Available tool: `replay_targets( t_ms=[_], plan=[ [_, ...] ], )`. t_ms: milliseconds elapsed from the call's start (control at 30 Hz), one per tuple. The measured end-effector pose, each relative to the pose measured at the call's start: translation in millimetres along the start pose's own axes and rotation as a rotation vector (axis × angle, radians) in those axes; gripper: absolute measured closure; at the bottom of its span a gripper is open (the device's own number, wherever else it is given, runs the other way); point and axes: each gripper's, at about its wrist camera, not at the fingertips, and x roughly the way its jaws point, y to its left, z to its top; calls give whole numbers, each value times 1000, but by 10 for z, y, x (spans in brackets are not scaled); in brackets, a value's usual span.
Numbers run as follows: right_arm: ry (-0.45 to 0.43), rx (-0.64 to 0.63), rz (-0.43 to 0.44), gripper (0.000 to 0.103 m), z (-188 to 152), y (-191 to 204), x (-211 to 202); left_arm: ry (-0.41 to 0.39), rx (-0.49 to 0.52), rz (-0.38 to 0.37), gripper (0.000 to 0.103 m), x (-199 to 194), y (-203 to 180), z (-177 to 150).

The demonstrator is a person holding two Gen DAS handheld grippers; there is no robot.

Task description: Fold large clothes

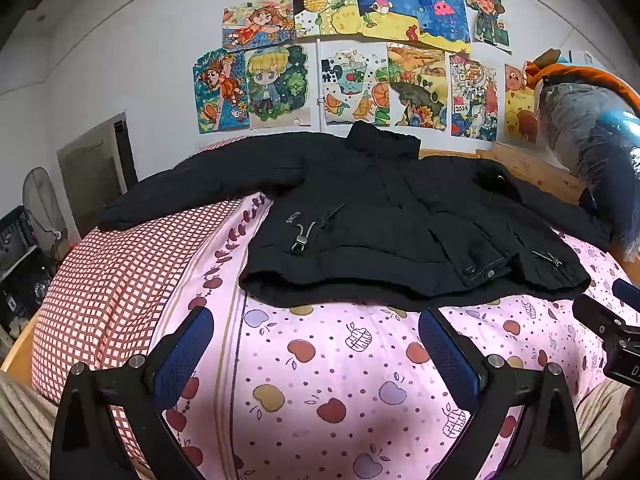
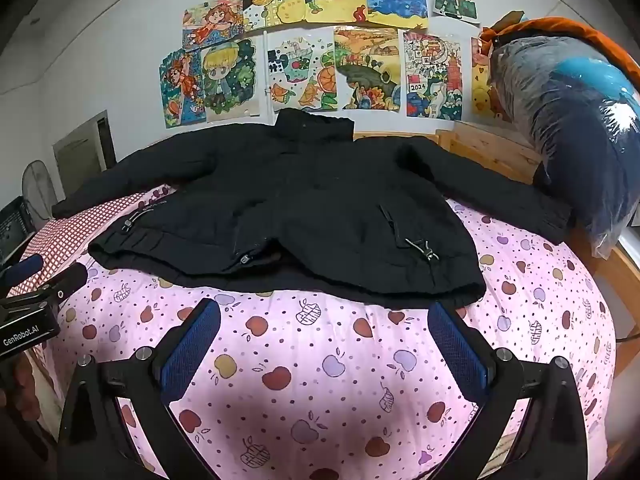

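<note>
Lying spread flat on the far half of the bed [image 1: 328,380], sleeves out, is the jacket [image 1: 380,220]; left gripper [image 1: 316,344] and right gripper [image 2: 324,340] hover near, jaws wide, empty.

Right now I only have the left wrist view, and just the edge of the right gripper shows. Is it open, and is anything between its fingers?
Observer: The right gripper is open and empty, over the pink bedsheet, just short of the black jacket.
Operator: Where is the hem corner on that side?
Observer: The hem corner lies flat on the bedsheet, just beyond the gripper's right-hand finger and not touching it.
</note>
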Motion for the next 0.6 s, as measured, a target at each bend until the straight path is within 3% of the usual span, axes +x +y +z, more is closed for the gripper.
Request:
replay_targets(
  t_ms=[600],
  plan=[
    [2, 12, 6, 1, -32, -24, 20, -6, 7, -19, 0, -4, -36, -11]
  ],
)
